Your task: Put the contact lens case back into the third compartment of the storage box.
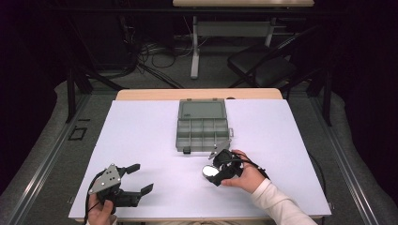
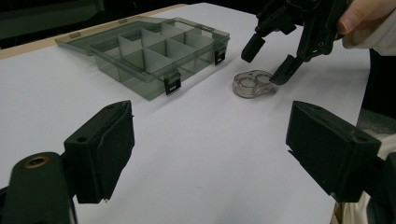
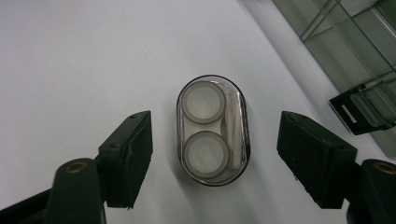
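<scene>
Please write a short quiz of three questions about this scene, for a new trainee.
1. True or false: the right tongs already press on the clear oval case.
2. The lid of the compartment box is: A open, B closed.
3. How many round wells show inside the case?

Key: 1 false, its jaws stand apart on either side of it. 2 A. 3 two.

Open left claw [image 2: 208,154], clear case [image 2: 252,84], compartment box [image 2: 149,51]
</scene>
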`<control>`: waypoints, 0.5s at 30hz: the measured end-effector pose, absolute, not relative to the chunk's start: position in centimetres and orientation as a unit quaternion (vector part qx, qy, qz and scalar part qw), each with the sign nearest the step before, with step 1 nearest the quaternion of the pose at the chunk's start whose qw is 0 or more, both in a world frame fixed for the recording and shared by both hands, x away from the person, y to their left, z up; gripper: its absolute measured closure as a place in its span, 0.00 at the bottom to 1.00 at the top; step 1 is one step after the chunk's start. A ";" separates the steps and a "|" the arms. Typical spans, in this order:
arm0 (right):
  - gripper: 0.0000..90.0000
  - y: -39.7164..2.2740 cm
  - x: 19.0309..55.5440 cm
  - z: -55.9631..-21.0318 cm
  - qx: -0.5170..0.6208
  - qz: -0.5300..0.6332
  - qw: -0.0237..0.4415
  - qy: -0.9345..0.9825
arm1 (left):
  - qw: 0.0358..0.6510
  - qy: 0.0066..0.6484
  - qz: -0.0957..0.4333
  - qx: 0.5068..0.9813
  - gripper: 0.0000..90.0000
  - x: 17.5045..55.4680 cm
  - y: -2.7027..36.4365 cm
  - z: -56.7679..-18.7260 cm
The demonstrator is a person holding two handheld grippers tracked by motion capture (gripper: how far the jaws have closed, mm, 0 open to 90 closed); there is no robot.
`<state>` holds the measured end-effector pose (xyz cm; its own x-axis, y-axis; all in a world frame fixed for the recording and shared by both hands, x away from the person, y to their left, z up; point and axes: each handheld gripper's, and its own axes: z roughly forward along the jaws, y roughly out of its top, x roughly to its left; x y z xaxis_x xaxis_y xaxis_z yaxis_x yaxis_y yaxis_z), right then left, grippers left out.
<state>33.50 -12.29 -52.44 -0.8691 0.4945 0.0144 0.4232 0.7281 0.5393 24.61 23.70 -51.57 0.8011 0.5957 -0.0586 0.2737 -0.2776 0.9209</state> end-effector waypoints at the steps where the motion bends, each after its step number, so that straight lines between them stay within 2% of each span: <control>1: 0.30 -12.2 33.6 -52.5 0.246 0.272 0.066 0.928 | 0.533 0.277 0.151 0.785 0.18 24.6 23.7 -51.6; 15: 0.34 -11.5 34.2 -53.2 0.241 0.260 0.063 0.933 | 0.533 0.278 0.151 0.785 0.18 24.6 23.7 -51.6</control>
<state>34.16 -11.48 -53.18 -0.8755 0.4831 0.0071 0.4171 0.7482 0.5159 24.62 23.73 -51.58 0.8001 0.5969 -0.0596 0.2748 -0.2764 0.9209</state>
